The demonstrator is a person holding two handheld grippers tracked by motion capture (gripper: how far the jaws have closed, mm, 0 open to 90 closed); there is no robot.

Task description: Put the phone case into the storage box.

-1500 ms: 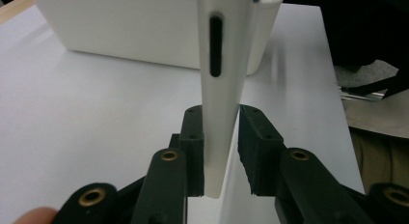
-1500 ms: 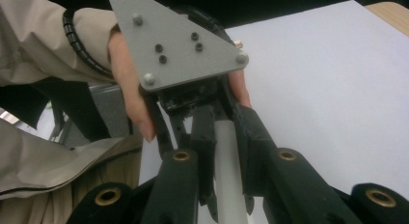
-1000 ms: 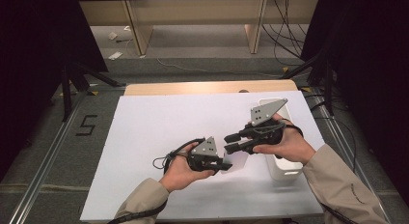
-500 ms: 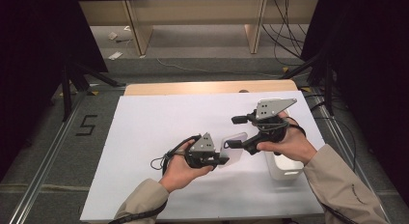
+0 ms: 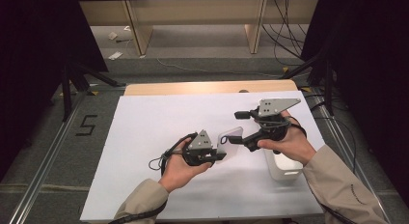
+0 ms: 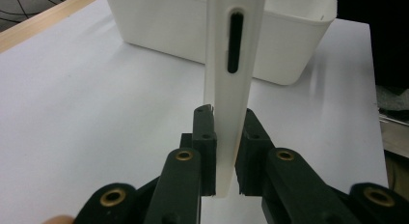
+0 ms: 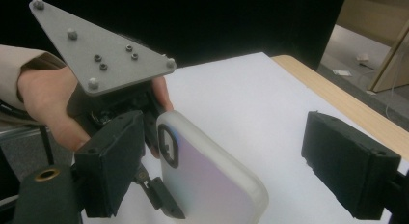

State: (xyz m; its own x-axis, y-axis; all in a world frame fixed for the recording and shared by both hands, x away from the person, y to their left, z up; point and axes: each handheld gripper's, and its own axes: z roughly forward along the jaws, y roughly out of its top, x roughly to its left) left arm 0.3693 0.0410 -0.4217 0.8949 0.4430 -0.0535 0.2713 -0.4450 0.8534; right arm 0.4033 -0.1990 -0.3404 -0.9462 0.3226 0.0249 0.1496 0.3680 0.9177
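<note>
**Dim room, lit desk**

A white sheet [image 5: 144, 137] covers the desk [image 5: 202, 87], whose wooden far edge shows bare. Beyond it lies grey floor [image 5: 202, 60] with cables [image 5: 284, 21] at far right — and pale wooden furniture legs [image 5: 137, 28]. Black curtains [image 5: 38, 35] darken both sides; a "5" [image 5: 87, 125] marks the left floor.

Phone case [image 5: 230, 135] between left gripper [image 5: 218, 155] and right gripper [image 5: 244, 131]; bin [image 5: 284, 170] on table [image 5: 144, 132], right of case.

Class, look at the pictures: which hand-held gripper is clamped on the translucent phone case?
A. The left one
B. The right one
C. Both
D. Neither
A: the left hand-held gripper pinches the edge of the phone case, while the right hand-held gripper stands open around it, having just been opening.
</note>
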